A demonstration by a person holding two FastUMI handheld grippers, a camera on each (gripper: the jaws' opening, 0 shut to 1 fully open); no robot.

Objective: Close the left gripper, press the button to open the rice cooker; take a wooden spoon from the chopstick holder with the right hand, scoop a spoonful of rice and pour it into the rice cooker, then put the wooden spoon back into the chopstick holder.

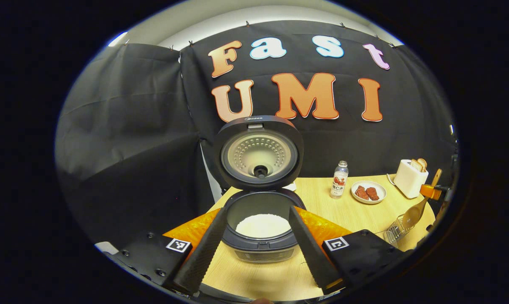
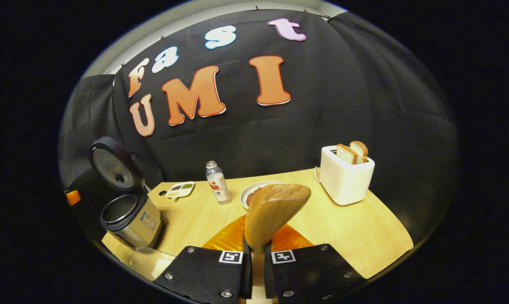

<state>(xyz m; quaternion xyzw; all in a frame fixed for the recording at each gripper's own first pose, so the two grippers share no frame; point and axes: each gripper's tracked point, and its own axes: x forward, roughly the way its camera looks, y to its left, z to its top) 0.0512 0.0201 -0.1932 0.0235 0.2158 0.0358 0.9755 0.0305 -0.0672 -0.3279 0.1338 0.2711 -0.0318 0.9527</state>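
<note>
The black rice cooker (image 1: 261, 247) stands open right in front of my left gripper (image 1: 258, 210), lid (image 1: 258, 152) upright, white rice (image 1: 263, 224) in its pot. The left fingers are spread wide on either side of the pot, holding nothing. My right gripper (image 2: 254, 253) is shut on the handle of the wooden spoon (image 2: 275, 209), whose bowl points forward over the table. In the left gripper view the spoon (image 1: 412, 214) hangs bowl-down just above the wire chopstick holder (image 1: 394, 231) at the table's right. From the right gripper view the open cooker (image 2: 132, 221) sits at far left.
On the wooden table (image 1: 343, 211) stand a small bottle (image 1: 339, 179), a plate of red-brown food (image 1: 368, 192) and a white toaster with bread (image 2: 346, 173). A small sauce dish (image 2: 180, 189) lies behind the cooker. A clear container (image 2: 147, 261) sits at the near left edge.
</note>
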